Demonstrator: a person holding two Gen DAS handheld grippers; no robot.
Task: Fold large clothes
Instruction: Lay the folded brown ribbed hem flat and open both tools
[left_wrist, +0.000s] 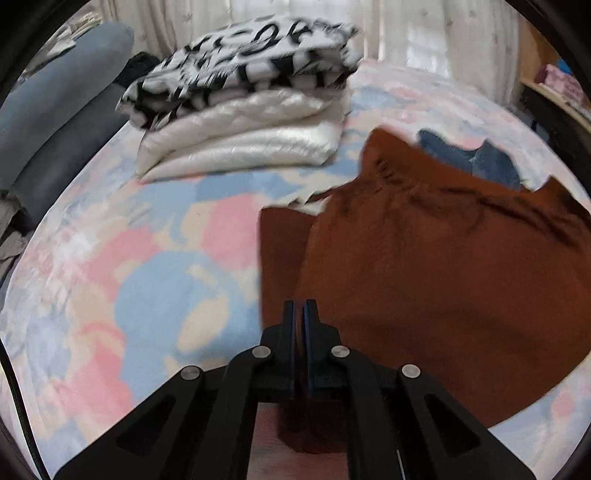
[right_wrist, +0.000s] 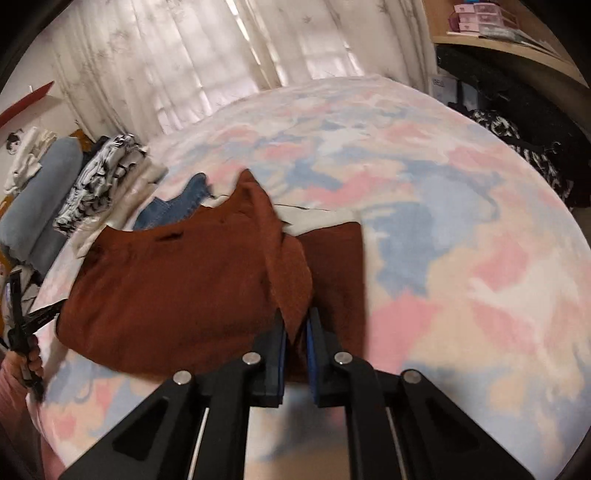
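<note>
**Rust-brown knit garment: thin pinches may slip mid-fold**

The rust-brown knit garment (right_wrist: 177, 288) lies near the bed's (right_wrist: 461, 258) near edge. The right gripper (right_wrist: 295, 325) pinches a raised flap of it between nearly closed jaws. The left gripper (left_wrist: 299, 314) is closed with the cloth's edge at its tips; whether it grips is unclear. A shallow bite could slip and collapse the fold, or dragging could bunch the blue denim piece (left_wrist: 480, 158) underneath.

Bed with open room on one side
Bare pastel bedspread (right_wrist: 461, 240) right of the rust garment (right_wrist: 177, 291); a folded stack (left_wrist: 243, 107) blocks the left.
</note>
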